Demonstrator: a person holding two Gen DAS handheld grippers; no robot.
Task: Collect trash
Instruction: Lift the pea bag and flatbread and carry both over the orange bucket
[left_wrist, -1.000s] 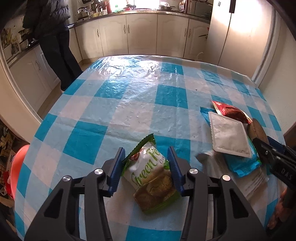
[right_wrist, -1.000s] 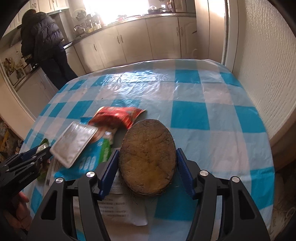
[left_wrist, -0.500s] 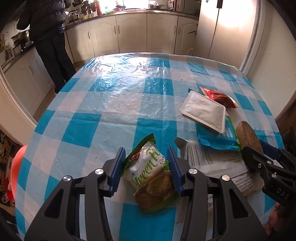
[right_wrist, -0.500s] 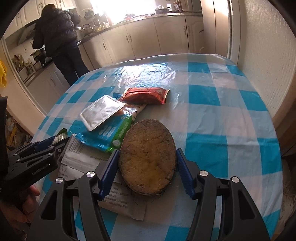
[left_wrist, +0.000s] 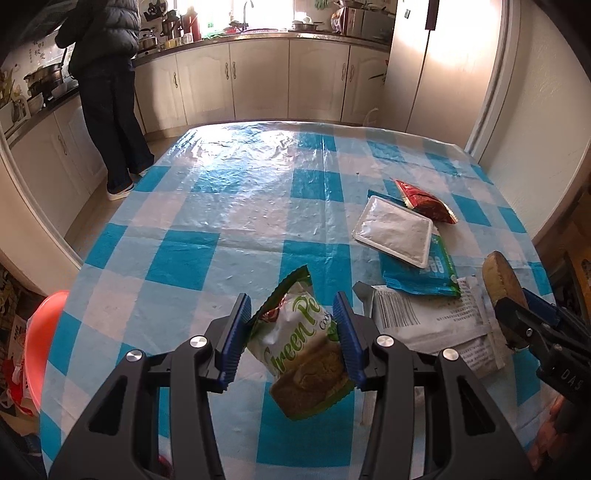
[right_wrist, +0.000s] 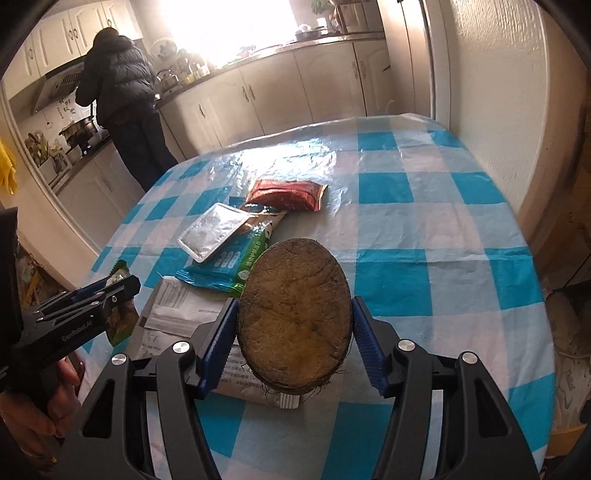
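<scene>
My left gripper (left_wrist: 291, 332) is shut on a green-and-white snack bag (left_wrist: 306, 354), lifted above the checked tablecloth (left_wrist: 207, 206). My right gripper (right_wrist: 293, 325) is shut on a brown oval husk-like piece (right_wrist: 295, 314), also held off the table; its edge (left_wrist: 504, 280) shows at the right of the left wrist view. On the table lie a red packet (right_wrist: 286, 194), a white foil pouch (right_wrist: 212, 232), a blue-and-green wrapper (right_wrist: 236, 266) and a white printed mailer (right_wrist: 177, 308). The left gripper (right_wrist: 92, 306) shows at the left of the right wrist view.
A person in a dark jacket (left_wrist: 107, 74) stands at the kitchen counter beyond the table's far left. An orange-red bin (left_wrist: 40, 343) sits on the floor left of the table. A white wall (right_wrist: 498, 110) borders the table on the right.
Both grippers have drawn back toward the near edge and risen a little with their loads, so more of the table and the lying wrappers shows ahead.
</scene>
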